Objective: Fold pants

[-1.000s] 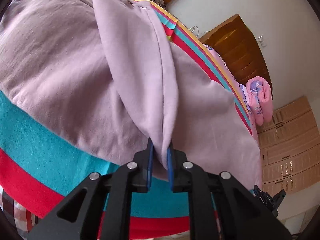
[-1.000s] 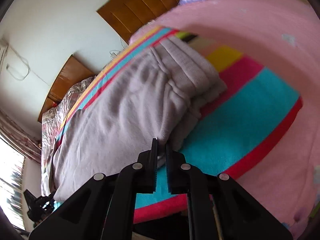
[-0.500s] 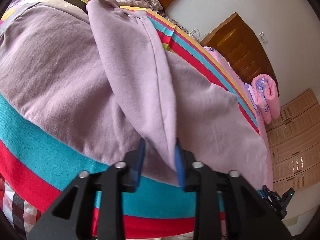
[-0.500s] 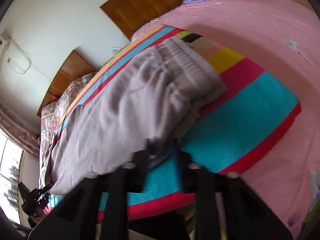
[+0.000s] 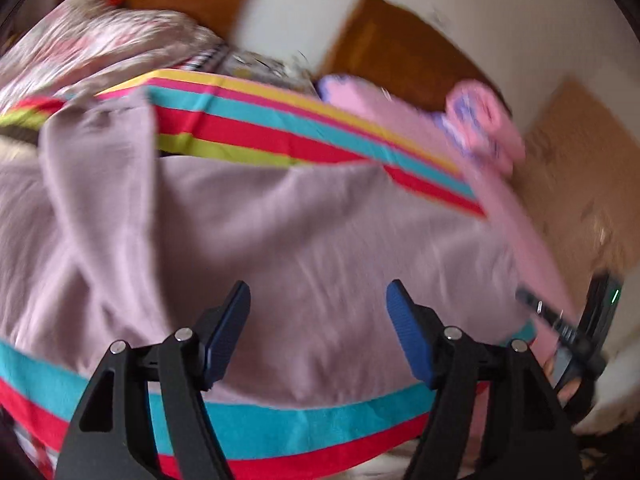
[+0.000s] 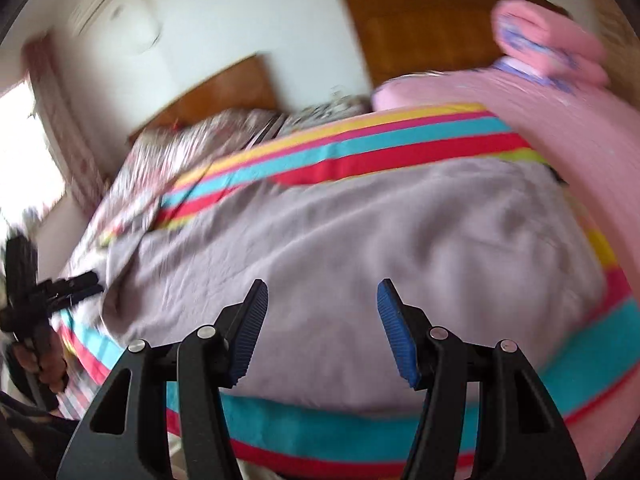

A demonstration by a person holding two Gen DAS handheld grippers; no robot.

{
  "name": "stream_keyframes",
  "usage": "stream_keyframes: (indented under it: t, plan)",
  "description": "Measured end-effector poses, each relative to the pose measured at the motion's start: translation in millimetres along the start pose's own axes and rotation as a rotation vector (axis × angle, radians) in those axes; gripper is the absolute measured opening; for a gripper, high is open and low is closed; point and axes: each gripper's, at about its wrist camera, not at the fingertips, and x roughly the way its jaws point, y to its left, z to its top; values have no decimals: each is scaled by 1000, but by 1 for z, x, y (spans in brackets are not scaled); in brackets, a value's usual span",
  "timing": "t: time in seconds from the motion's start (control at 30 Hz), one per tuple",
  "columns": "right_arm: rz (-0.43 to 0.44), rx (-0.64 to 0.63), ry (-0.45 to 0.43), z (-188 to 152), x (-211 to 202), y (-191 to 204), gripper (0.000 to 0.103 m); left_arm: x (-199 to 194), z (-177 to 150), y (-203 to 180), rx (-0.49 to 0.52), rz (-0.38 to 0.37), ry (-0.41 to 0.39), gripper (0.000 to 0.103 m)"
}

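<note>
A fold has just been laid down, by the look of it. The lilac pants (image 5: 304, 240) lie spread on the striped blanket (image 5: 280, 432) across the bed, one leg doubled over toward the far left. The left gripper (image 5: 318, 328) hangs above the near edge, its jaws opening with nothing between them; the right gripper (image 6: 322, 324) likewise, jaws opening, empty over the cloth. A second ago each was pinched on a fold of that fabric close in; now both have let go and drawn back, so more of the bed shows. Next, I'd judge, they need fresh holds at one end to double the pants over again.
</note>
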Motion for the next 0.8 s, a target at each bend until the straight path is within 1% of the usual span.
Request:
stream_keyframes:
  t: [0.03,0.07,0.13,0.17,0.23,0.27,0.33,0.37,0.4,0.47,0.53,0.6,0.67,0.7,0.73,0.77,0.8]
  plan:
    - [-1,-51,25,5,10,11,57,13,6,-11,64,21,34,71]
    - [-10,-93,41,12,19,18,57,22,14,-18,101,43,56,71]
    - [-12,-167,45,28,29,28,57,36,30,-21,133,69,72,71]
    - [-9,-190,45,36,35,32,57,39,40,-21,134,82,63,71]
    - [-4,-222,44,53,48,36,57,46,60,-13,111,86,46,76]
    - [22,-230,53,57,54,40,57,54,72,-2,76,85,62,76]
    - [73,-230,84,69,78,46,57,68,83,10,13,120,99,74]
    - [92,-236,117,72,95,52,57,74,86,14,-1,105,121,74]
    - [108,-250,144,76,109,58,57,77,88,14,7,86,128,74]
    - [133,-295,193,82,140,77,57,85,85,10,45,64,154,74]
    - [160,-349,236,89,170,99,57,97,80,11,62,66,183,74]
    - [172,-389,247,96,191,116,57,110,83,19,50,86,203,74]
    - [156,-444,249,103,215,133,57,125,91,35,32,92,219,75]
    - [103,-498,268,103,235,140,57,128,99,42,33,64,184,76]
    - [70,-515,291,102,250,141,58,132,106,48,18,53,185,77]
    - [77,-511,270,105,257,139,59,134,114,53,-13,32,193,77]
    - [102,-492,266,112,264,134,59,137,119,56,-26,26,198,77]
